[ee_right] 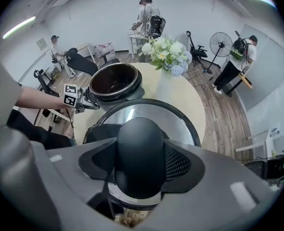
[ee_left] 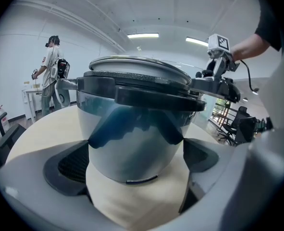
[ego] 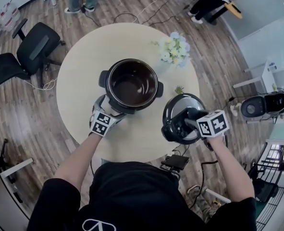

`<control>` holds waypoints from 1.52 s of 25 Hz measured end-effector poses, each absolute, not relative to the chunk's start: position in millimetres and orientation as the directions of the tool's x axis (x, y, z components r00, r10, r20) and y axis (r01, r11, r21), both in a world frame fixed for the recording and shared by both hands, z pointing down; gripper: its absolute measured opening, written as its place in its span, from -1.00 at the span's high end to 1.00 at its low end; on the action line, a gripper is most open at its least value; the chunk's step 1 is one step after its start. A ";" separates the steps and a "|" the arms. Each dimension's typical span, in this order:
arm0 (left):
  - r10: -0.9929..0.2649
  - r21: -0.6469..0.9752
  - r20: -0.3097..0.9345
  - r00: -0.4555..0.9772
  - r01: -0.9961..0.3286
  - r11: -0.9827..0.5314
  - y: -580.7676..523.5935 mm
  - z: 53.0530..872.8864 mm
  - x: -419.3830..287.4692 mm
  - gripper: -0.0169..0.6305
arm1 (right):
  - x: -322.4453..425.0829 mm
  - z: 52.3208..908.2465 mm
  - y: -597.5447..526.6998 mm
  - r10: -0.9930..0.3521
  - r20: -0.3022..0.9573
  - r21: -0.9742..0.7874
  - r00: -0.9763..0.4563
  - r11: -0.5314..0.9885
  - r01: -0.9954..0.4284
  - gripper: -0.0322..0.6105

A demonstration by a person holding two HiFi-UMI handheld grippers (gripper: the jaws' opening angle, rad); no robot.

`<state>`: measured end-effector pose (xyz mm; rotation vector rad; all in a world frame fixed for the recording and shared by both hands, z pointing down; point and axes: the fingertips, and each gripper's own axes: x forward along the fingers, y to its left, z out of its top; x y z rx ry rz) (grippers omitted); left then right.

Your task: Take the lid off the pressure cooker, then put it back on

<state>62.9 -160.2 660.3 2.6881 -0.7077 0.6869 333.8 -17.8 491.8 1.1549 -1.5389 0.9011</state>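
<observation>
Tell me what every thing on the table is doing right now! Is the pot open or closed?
pressure cooker: open, upright on the table, looks empty inside.
lid: off the pressure cooker, held out to its right.
left gripper: jaws shut on the pressure cooker's body.
right gripper: jaws shut on the lid's knob.
flowers: standing upright beyond the pressure cooker.

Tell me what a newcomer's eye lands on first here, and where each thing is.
The open pressure cooker stands in the middle of the round table, its dark bowl bare, with the left gripper clamped on its near side. The lid is held at the table's near right edge, its black handle in the right gripper. A bunch of pale flowers stands at the table's far right.
</observation>
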 end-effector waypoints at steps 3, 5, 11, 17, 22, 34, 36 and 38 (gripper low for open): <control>-0.388 0.142 0.513 0.765 -0.522 -0.841 -161.2 660.3 62.9 -0.87 | 334.4 530.1 -7.9 -0.234 0.970 0.005 -0.062 0.272 -0.962 0.01; -0.386 0.141 0.517 0.764 -0.520 -0.842 -161.1 661.4 62.3 -0.87 | 332.7 557.3 -3.4 -0.225 0.973 0.004 -0.060 0.274 -0.962 0.01; -0.387 0.135 0.519 0.762 -0.520 -0.843 -163.3 661.0 65.1 -0.87 | 322.7 614.1 -2.9 -0.217 0.973 -0.017 -0.083 0.289 -0.957 0.01; -0.389 0.131 0.520 0.761 -0.521 -0.843 -163.1 665.9 62.4 -0.87 | 294.9 663.1 -10.1 -0.204 0.976 -0.001 -0.080 0.362 -0.932 0.01; -0.388 0.128 0.523 0.759 -0.521 -0.844 -162.7 667.5 62.0 -0.87 | 281.3 690.1 -15.2 -0.185 0.980 0.009 -0.072 0.406 -0.914 0.01; -0.380 0.129 0.545 0.748 -0.522 -0.843 -162.4 661.2 62.8 -0.87 | 273.9 713.5 -17.2 -0.200 0.972 -0.054 -0.124 0.323 -0.945 0.01; -0.381 0.128 0.546 0.746 -0.523 -0.843 -163.1 663.6 63.1 -0.87 | 275.3 715.9 -17.2 -0.201 0.971 -0.059 -0.129 0.318 -0.946 0.01; -0.384 0.125 0.545 0.746 -0.524 -0.842 -164.4 665.6 63.0 -0.87 | 275.4 717.6 -18.5 -0.195 0.972 -0.063 -0.131 0.321 -0.945 -0.01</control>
